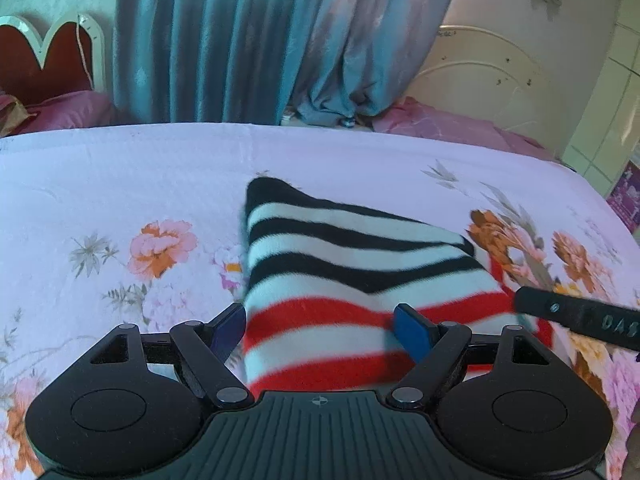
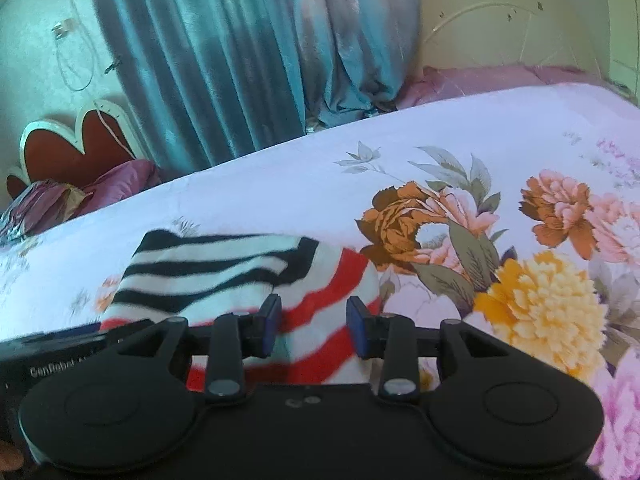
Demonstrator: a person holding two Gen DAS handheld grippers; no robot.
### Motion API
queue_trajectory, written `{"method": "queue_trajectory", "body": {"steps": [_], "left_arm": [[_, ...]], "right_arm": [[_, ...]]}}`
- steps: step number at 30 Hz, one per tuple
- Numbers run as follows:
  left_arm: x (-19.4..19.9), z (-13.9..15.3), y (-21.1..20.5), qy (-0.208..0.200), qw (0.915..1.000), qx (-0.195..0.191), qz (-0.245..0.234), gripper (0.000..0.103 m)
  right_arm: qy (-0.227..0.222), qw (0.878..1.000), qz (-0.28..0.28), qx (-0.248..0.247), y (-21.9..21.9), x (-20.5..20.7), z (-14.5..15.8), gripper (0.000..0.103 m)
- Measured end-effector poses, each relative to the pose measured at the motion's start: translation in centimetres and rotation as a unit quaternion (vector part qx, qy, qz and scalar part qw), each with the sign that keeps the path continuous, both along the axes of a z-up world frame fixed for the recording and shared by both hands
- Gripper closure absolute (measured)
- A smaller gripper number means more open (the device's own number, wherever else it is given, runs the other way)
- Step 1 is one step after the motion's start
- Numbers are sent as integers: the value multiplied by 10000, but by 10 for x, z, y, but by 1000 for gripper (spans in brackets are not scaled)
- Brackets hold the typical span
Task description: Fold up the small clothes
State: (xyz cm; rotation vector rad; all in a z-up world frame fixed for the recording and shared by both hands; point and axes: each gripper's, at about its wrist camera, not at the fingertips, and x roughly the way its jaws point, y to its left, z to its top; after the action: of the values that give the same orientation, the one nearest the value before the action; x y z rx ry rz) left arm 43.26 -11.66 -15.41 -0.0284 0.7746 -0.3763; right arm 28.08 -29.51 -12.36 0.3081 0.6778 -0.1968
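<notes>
Fingers (image 1: 412,330) of left gripper (image 1: 320,330) spread wide, astride striped garment (image 1: 352,276) – nothing pinched. Right gripper (image 2: 312,324) part-open over red-striped near edge (pads seemingly clear of cloth). Garment flat on floral bed (image 1: 120,184), long axis running near to far, straight ahead; left nearer its middle.

From my left gripper (image 1: 320,326), bedsheet (image 1: 120,176) lies bare from 9 to 12 o'clock. Striped garment (image 1: 340,264) fills 12 to 2 (folded, low). Right gripper (image 1: 580,316) crowds 3 o'clock. Curtain (image 1: 240,40) blocks beyond the far edge.
</notes>
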Motion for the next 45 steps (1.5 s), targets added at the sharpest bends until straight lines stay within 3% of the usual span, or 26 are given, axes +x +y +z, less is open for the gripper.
{"method": "queue_trajectory", "body": {"steps": [5, 8, 16, 25, 27, 31, 34, 36, 39, 45], "left_arm": [[-22, -3, -4, -111, 9996, 214, -157, 23], [-28, -7, -2, -96, 9993, 306, -183, 23], [-45, 5, 8, -75, 9993, 263, -254, 23], [-80, 4, 18, -33, 9974, 259, -679, 23], [-86, -3, 21, -33, 9967, 320, -750, 23], [-88, -11, 27, -19, 9960, 302, -838, 23], [-88, -11, 35, 161, 9966, 150, -791, 23], [-89, -16, 39, 240, 9962, 98, -831, 23], [-92, -24, 43, 352, 9956, 26, -869, 23], [-96, -25, 45, 297, 9942, 97, -1030, 23]], "right_arm": [[132, 9993, 71, -336, 7, -14, -13, 67], [243, 9993, 60, -290, 5, -14, -21, 67], [92, 9997, 48, -214, 13, -46, 0, 68], [35, 9993, 51, -359, 31, -94, 6, 70], [170, 9989, 42, -442, 35, -101, -1, 75], [629, 9979, -109, -105, 30, -104, -31, 77], [514, 9979, -350, 206, 26, -111, -27, 79], [448, 9983, -379, 75, 30, -115, -25, 79], [643, 9961, -508, 310, 26, -116, -39, 76], [618, 9952, -763, 50, 38, -124, -26, 74]]}}
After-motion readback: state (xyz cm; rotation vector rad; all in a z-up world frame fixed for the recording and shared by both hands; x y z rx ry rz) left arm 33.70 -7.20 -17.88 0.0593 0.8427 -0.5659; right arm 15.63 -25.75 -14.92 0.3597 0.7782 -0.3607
